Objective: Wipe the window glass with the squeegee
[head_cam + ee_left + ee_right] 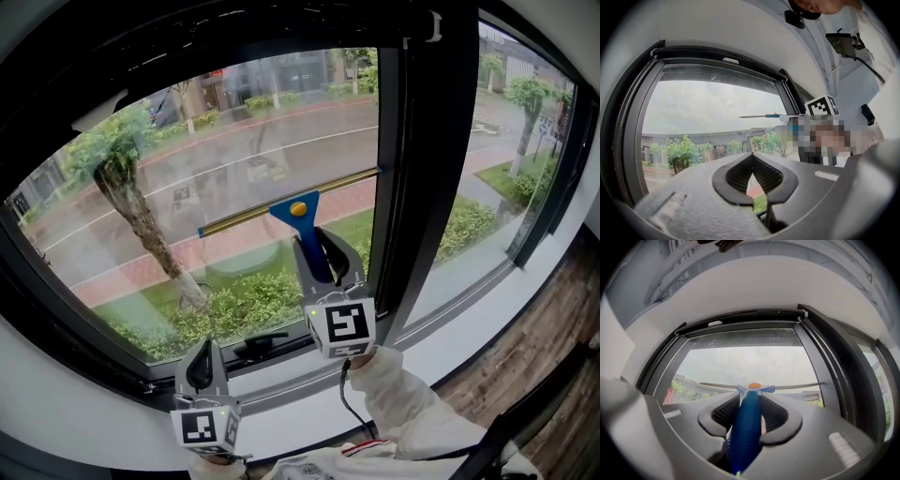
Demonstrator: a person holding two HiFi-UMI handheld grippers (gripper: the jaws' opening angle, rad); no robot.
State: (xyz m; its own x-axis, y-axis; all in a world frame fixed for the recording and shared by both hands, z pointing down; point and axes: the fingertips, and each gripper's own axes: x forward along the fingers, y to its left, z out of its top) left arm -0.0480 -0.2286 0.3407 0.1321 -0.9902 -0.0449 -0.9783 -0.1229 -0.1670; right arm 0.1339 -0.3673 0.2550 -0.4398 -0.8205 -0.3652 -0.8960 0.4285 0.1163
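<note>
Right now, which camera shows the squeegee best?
The head view: the squeegee shows whole, blade across the glass, blue handle in the right gripper. The right gripper view shows the handle close between its jaws, the blade thin behind. The left gripper view shows only a distant sliver.

Tree outside, grey road behind it, green hedge below, wooden floor at right

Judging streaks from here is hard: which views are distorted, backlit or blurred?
Head view: fisheye bows the window frame; glass hazy above the squeegee. Left gripper view: mosaic patch at right. Right gripper view: squeegee handle close and soft, sky washed out.
</note>
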